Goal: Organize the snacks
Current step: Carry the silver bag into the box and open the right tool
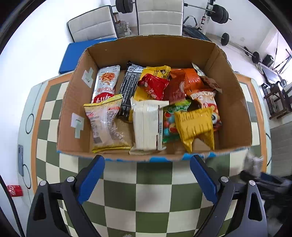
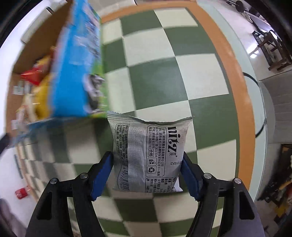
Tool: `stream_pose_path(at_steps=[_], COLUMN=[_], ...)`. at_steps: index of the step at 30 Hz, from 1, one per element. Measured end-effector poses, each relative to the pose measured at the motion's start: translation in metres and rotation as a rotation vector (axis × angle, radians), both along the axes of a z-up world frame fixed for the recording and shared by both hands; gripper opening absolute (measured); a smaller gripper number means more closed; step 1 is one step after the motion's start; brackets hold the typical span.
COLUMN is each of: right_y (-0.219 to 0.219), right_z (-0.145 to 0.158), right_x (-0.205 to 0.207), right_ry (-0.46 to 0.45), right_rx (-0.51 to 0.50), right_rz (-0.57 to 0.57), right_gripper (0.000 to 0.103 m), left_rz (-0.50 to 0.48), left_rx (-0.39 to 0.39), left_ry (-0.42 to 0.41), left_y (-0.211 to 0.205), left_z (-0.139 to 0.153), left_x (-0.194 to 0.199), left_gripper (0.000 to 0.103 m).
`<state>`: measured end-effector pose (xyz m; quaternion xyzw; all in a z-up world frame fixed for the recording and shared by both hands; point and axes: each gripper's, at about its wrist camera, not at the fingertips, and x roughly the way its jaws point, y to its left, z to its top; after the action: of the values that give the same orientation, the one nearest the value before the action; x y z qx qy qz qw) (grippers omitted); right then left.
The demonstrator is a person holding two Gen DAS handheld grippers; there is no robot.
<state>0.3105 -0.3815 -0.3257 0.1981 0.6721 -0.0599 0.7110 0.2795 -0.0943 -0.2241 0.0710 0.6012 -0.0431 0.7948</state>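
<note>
An open cardboard box [image 1: 235,116] stands on the checkered table and holds several snack packets, among them a white wafer pack [image 1: 147,125], a yellow packet [image 1: 196,125] and a red packet [image 1: 153,86]. My left gripper [image 1: 147,177] is open and empty, just in front of the box's near wall. My right gripper [image 2: 147,175] is shut on a grey speckled snack packet [image 2: 147,155] and holds it above the table, to the right of the box [image 2: 78,60]. The grey packet also shows blurred at the right edge of the left wrist view [image 1: 254,163].
The green-and-cream checkered tablecloth [image 1: 155,196] has an orange border. A red can [image 1: 15,190] lies at the far left. A blue pad [image 1: 73,54] and white chairs [image 1: 159,16] stand behind the box. Gym weights are in the background.
</note>
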Motion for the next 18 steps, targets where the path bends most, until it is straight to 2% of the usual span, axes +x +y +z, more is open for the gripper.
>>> stream_pose_path(at_steps=[7, 11, 14, 18], right_y=[0.015, 0.03, 0.035, 0.046], right_z=[0.096, 0.14, 0.149, 0.14], right_x=[-0.01, 0.01, 0.043, 0.076], right_ry=[-0.165, -0.255, -0.278, -0.271], right_rx=[0.05, 0.055, 0.05, 0.029], right_rz=[0.048, 0.1, 0.126, 0.143], right_gripper=[0.075, 0.075, 0.075, 0.075], left_rz=[-0.001, 0.015, 0.03, 0.042], left_rx=[-0.023, -0.067, -0.063, -0.037], left_ry=[-0.052, -0.067, -0.086, -0.089], left_y=[0.008, 0.015, 0.017, 0.018], left_z=[0.032, 0.05, 0.058, 0.058], left_x=[-0.01, 0.008, 0.025, 0.049], left_gripper=[0.096, 0.096, 0.096, 0.096])
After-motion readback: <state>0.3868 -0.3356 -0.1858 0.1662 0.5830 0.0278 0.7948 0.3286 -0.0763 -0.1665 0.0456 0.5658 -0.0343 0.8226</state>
